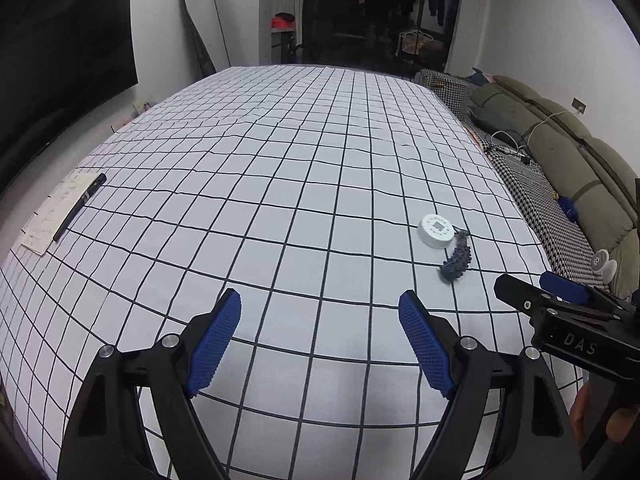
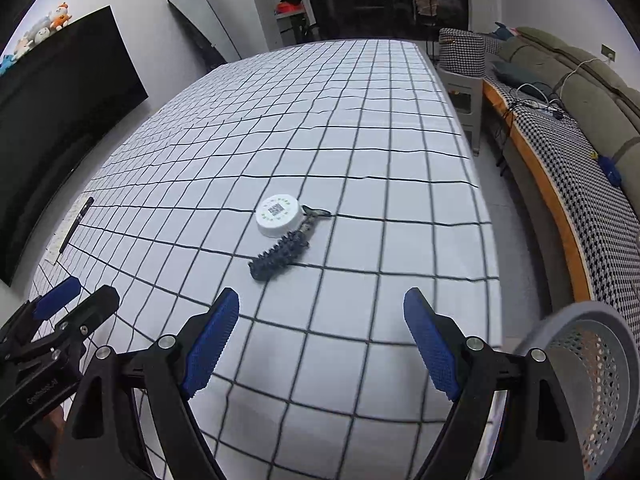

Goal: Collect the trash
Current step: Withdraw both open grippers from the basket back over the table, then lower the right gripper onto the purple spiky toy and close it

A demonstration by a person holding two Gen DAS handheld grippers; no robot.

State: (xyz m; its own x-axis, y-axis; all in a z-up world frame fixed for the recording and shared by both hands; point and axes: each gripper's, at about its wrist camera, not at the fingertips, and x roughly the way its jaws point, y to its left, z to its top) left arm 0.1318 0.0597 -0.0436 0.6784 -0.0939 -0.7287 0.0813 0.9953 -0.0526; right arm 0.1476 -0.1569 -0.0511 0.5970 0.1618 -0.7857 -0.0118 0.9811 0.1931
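Right wrist view alone shows a grey basket (image 2: 580, 380) past the table's (image 2: 360, 120) right edge, partly cut off; both tongs (image 2: 320, 344) (image 1: 320, 344) gape wide, empty.

free: checked tablecloth (image 2: 360, 152) mostly bare | obstacles: white lid (image 2: 279, 215), dark spiky item (image 2: 280, 254) touching

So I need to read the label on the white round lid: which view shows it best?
The right wrist view: the white round lid lies near centre, printed top facing up. In the left wrist view it sits small, far right.
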